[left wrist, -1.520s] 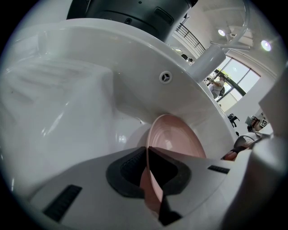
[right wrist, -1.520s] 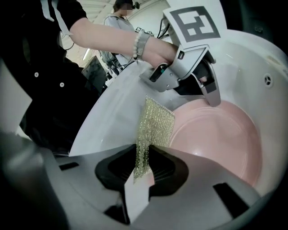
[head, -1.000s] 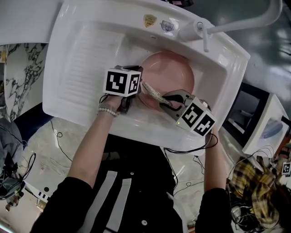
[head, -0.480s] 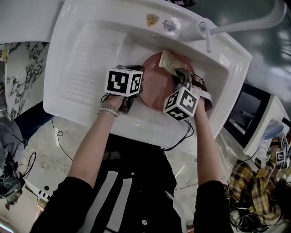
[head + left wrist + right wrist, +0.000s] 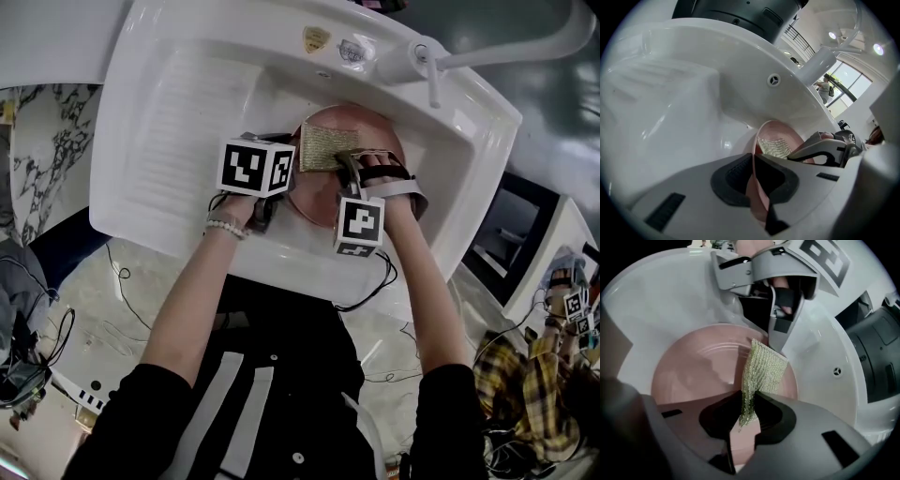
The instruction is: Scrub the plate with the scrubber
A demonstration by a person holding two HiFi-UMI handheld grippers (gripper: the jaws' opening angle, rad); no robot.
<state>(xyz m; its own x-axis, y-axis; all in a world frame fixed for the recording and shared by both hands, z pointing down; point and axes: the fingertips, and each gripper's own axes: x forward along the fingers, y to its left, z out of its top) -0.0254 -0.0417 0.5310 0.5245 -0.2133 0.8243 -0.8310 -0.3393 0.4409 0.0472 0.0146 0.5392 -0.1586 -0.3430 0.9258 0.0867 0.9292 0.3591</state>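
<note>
Now we hold the pink plate (image 5: 381, 137) inside the white sink (image 5: 187, 103). Our left tool (image 5: 753, 177) is closed on the plate's near rim and grips it firmly. Our right tool (image 5: 747, 409) pinches the greenish mesh scrubber (image 5: 765, 365) by one edge. The rest of the scrubber lies spread on the plate's face. Both tools point steeply down, near each other.

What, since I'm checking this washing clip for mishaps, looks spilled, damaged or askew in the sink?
Nothing stands out. The left gripper grips the pink plate by its rim inside the sink, and the right gripper holds the mesh scrubber against its face. No spill or break shows.
</note>
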